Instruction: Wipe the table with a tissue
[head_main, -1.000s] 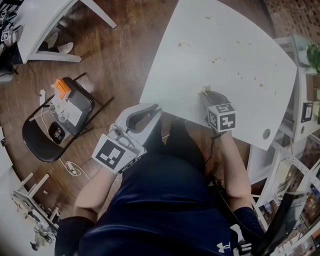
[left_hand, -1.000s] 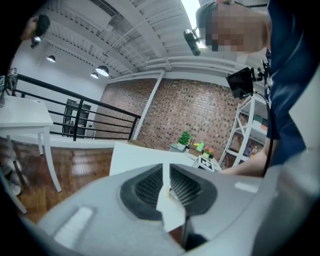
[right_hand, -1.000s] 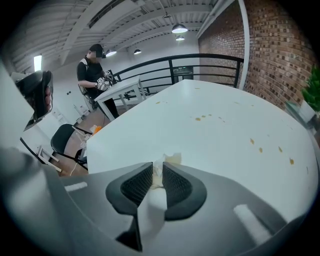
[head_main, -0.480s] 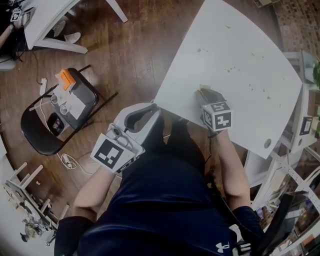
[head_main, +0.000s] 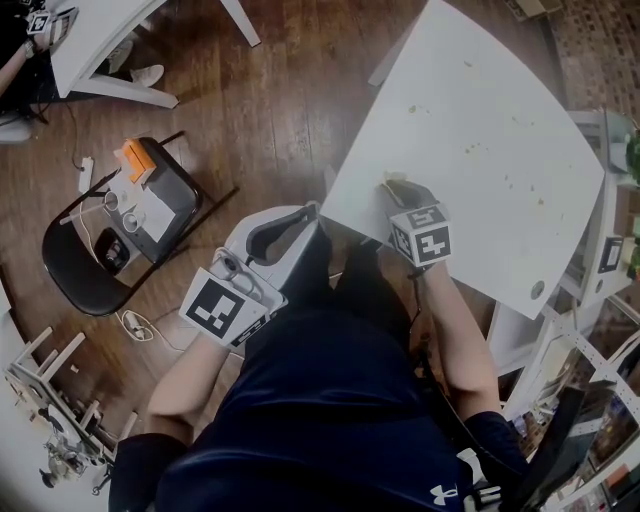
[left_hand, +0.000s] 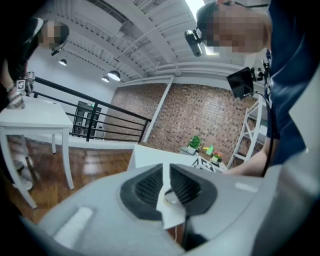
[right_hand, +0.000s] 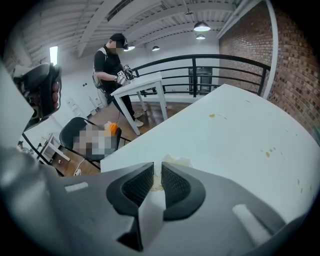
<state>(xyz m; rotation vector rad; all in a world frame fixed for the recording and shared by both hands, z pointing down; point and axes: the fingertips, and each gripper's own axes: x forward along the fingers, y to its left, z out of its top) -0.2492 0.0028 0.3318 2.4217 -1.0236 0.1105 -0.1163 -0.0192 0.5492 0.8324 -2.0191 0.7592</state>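
Right gripper (right_hand: 156, 176): jaws had just been closing, pinching the tissue (right_hand: 176, 161) at the near edge of the surface (head_main: 480, 90). Left gripper (head_main: 300, 218) was closed and idle, off the surface. I judged it best to press flat and sweep toward the specks (head_main: 470, 148).

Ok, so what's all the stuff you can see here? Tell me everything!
table: one, white, in front of the person
spots: several, brownish, scattered over that table
tissue: one, white, crumpled on the table near its edge
chair: one, black, on the floor to the left, small things on its seat
second table: one, white, farther off
other person: one, black clothes, standing at the second table
railing: one, black, behind the tables
floor: brown wood
left gripper: one, grey, off the table, jaws together
right gripper: one, grey, jaws just closing, pressed on the tissue
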